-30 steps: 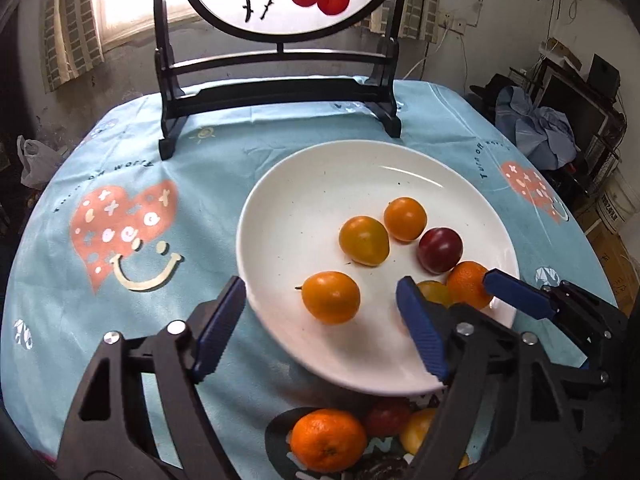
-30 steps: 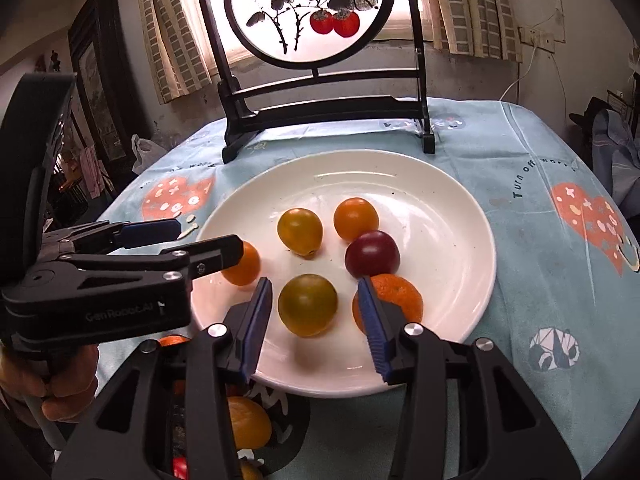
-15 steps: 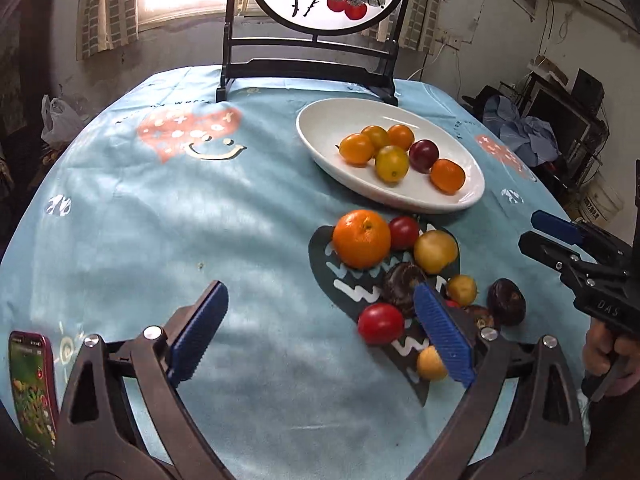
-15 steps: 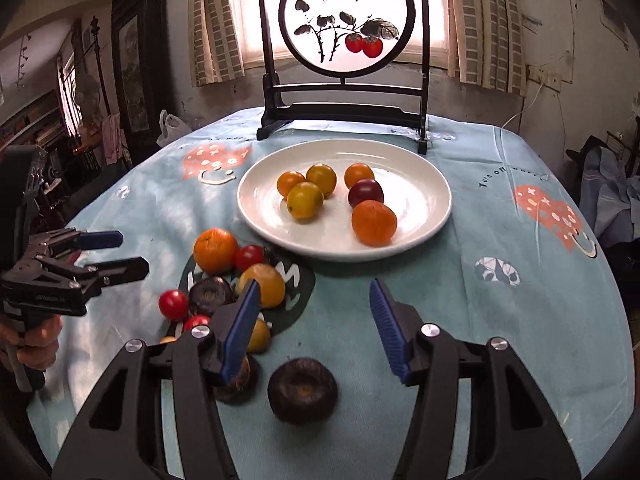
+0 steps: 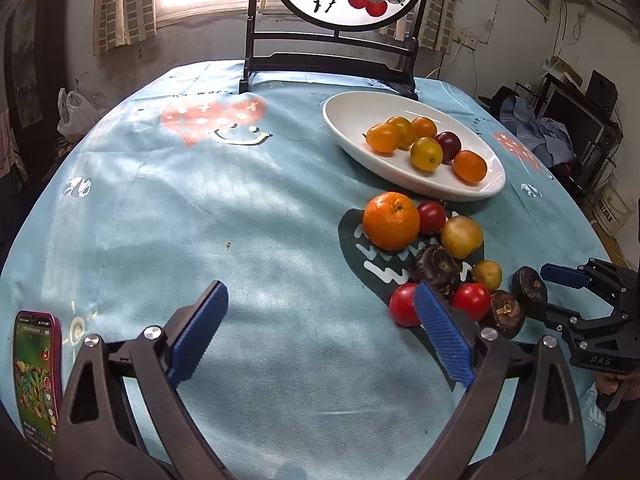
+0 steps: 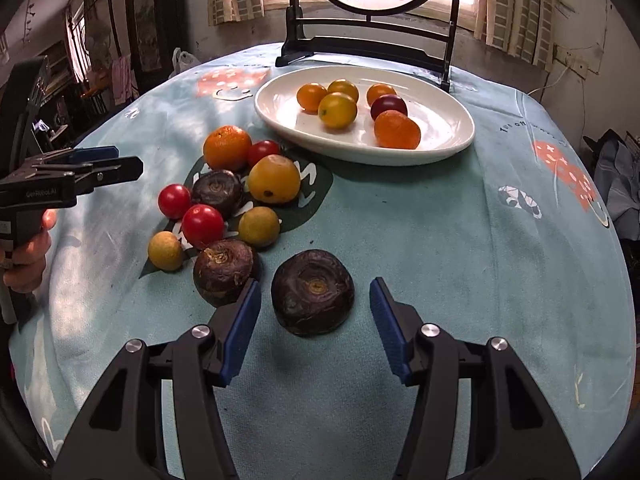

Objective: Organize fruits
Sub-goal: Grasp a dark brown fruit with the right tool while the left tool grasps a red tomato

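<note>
Your right gripper has its fingers spread wide, one on each side of a dark brown round fruit that sits on the desk, not touching it. Your left gripper also has fingers spread wide, holding nothing, over bare blue cloth; its right finger overlaps a red tomato in view, contact can't be told. Loose pile just left of the dark fruit: big orange, yellow fruit, three red tomatoes, two more dark fruits, two small yellowish ones. White plate sits beyond the pile, near the black screen stand, holding six fruits: orange and yellow ones plus one dark red. A phone lies at the desk edge by your left gripper.
</note>
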Motion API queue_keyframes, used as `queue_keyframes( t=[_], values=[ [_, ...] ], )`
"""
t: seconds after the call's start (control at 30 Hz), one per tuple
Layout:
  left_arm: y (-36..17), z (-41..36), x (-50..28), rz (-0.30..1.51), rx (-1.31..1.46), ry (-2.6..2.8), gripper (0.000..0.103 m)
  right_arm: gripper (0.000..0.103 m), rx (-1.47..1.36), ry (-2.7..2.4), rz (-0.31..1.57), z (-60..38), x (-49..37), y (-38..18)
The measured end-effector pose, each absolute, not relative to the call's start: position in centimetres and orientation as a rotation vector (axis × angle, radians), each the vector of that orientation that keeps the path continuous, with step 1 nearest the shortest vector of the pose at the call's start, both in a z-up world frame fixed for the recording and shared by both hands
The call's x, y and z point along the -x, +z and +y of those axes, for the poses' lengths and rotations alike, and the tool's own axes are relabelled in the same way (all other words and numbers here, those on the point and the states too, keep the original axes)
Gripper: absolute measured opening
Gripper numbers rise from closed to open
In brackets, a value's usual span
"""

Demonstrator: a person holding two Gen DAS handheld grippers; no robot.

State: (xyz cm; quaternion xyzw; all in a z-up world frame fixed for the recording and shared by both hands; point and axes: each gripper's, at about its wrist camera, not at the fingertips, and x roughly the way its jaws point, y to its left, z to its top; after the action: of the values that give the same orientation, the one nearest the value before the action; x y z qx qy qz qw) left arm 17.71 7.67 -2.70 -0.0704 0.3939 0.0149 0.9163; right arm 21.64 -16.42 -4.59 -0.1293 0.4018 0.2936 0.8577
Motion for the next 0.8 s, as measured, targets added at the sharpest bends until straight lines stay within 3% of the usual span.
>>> queue_keyframes(
  t=[0.23,0.53,0.63,0.7,0.8],
  values=[
    [-2.6,7.3,-17.6,0.807,0.139,0.002,0.096,0.045,0.269,0.614,0.879,-16.4,-22.2,-5.2],
    [-2.8,4.1,-17.5,0.802,0.060,-0.152,0.095,0.043,0.164,0.602,0.888,-17.7,-23.0,-4.7],
    [-3.1,3.2,-17.8,0.809,0.030,-0.186,0.083,0.043,0.143,0.574,0.895,-18.2,-23.3,-4.7],
    [-3.5,2.9,-18.4,0.837,0.036,-0.211,0.067,0.043,0.138,0.569,0.903,-18.2,-23.4,-4.8],
    [-4.1,2.7,-19.0,0.867,0.042,-0.223,0.058,0.043,0.151,0.564,0.899,-18.1,-23.3,-4.7]
  ],
)
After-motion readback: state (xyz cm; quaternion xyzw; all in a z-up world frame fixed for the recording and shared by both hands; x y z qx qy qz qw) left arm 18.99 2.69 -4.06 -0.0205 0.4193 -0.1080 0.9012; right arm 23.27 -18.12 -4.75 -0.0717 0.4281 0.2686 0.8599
